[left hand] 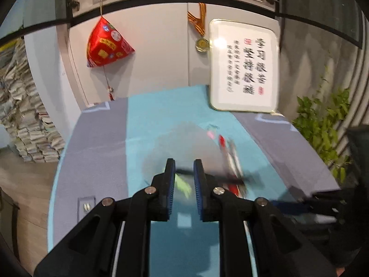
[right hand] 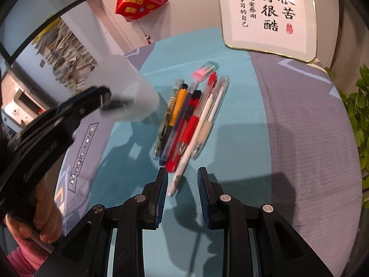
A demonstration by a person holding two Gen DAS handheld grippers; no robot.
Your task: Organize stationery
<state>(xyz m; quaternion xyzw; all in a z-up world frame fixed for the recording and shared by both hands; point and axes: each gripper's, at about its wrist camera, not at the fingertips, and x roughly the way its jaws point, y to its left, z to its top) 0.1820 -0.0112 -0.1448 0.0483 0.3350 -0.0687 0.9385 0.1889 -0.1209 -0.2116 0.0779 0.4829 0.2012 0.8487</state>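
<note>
Right gripper (right hand: pixel 182 180) empty with jaws parted over the white pen's tip, left gripper (right hand: pixel 108 102) clamped on the rim of one frosted cup (right hand: pixel 129 87), about seven pens (right hand: pixel 186 120) bundled on teal cloth (right hand: pixel 230 143), one eraser (right hand: pixel 205 70) behind them, one framed calligraphy (right hand: pixel 269 13) farthest.

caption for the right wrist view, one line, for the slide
Right gripper open above a white pen in a pile of pens; left gripper grips a frosted cup.

"Magic.Love" on mat (right hand: pixel 81 152), calligraphy on plaque (right hand: pixel 268 13)
</note>
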